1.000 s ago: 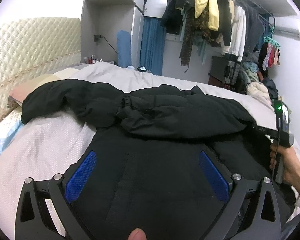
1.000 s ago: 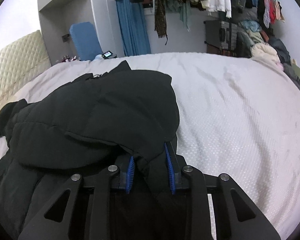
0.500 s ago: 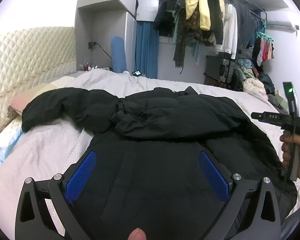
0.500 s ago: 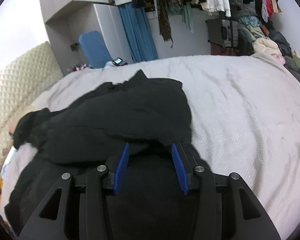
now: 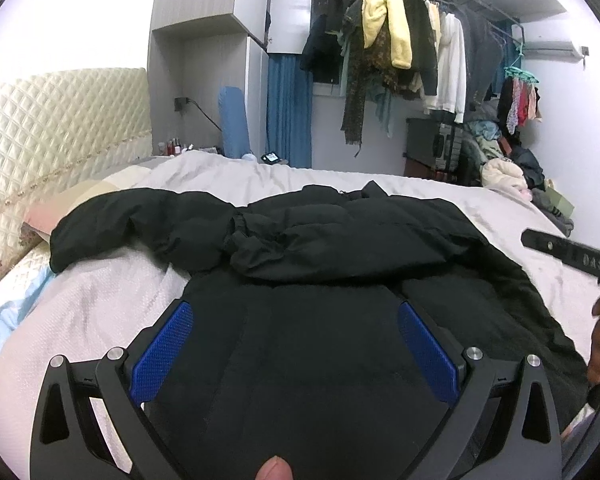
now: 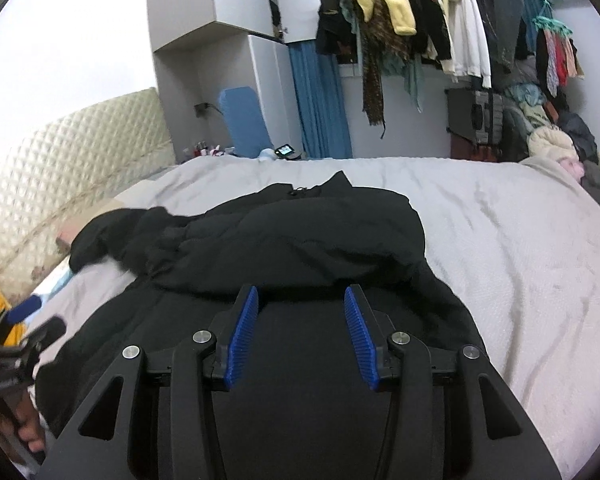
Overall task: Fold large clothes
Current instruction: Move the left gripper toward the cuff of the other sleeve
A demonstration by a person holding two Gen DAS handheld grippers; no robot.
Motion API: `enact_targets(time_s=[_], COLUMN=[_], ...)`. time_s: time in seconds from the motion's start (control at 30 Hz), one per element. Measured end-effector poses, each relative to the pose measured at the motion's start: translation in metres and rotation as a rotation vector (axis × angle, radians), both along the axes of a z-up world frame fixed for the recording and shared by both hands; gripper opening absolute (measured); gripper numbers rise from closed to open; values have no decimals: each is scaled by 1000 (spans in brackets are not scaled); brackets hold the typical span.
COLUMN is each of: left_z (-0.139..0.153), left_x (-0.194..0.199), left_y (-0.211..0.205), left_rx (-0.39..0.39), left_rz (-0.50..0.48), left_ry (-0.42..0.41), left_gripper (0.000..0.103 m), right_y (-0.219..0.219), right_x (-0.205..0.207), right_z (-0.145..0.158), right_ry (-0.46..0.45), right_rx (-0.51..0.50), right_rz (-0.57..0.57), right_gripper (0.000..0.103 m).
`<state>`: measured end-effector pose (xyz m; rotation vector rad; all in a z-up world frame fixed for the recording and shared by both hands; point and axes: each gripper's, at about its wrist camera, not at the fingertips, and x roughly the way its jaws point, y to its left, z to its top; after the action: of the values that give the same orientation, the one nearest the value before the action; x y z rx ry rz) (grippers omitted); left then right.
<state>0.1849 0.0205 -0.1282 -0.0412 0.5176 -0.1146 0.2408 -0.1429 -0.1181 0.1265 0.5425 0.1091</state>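
I see the black padded jacket (image 5: 340,264) spread flat on the bed (image 6: 520,240) ahead of both tools, one sleeve (image 6: 300,240) already folded across its back, so my left tool (image 5: 294,350) hovers released while my right tool (image 6: 302,330) stands parted, gripping nothing.

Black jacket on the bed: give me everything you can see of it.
The black jacket is a puffy, quilted coat of matte, soft-looking fabric, lying flat across the pale bed cover. One sleeve is folded over the chest, its elastic cuff near the middle; the other sleeve stretches toward the pillow by the headboard. The collar points to the far side, the hem toward the cameras. Neither the left gripper nor the right gripper grips it: both stand open, no cloth pinched between their fingers.
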Motion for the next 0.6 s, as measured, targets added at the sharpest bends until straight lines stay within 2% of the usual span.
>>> enact_targets(time_s=[0.1, 0.3, 0.5, 0.6], left_z=[2, 6, 4, 5], left_x=[-5, -20, -33, -40], left_y=[-3, -9, -13, -17], left_rx=[2, 17, 15, 38], left_rz=[-12, -35, -80, -87], left_ry=[-2, -30, -31, -51], left_gripper=[103, 103, 103, 103], right_y=[6, 10, 20, 24], right_x=[-13, -42, -73, -83], right_z=[-1, 1, 0, -2], right_ry=[-7, -22, -51, -66], right_rx=[-9, 50, 31, 6], right_rz=[1, 5, 0, -1], right_gripper=[44, 46, 51, 52])
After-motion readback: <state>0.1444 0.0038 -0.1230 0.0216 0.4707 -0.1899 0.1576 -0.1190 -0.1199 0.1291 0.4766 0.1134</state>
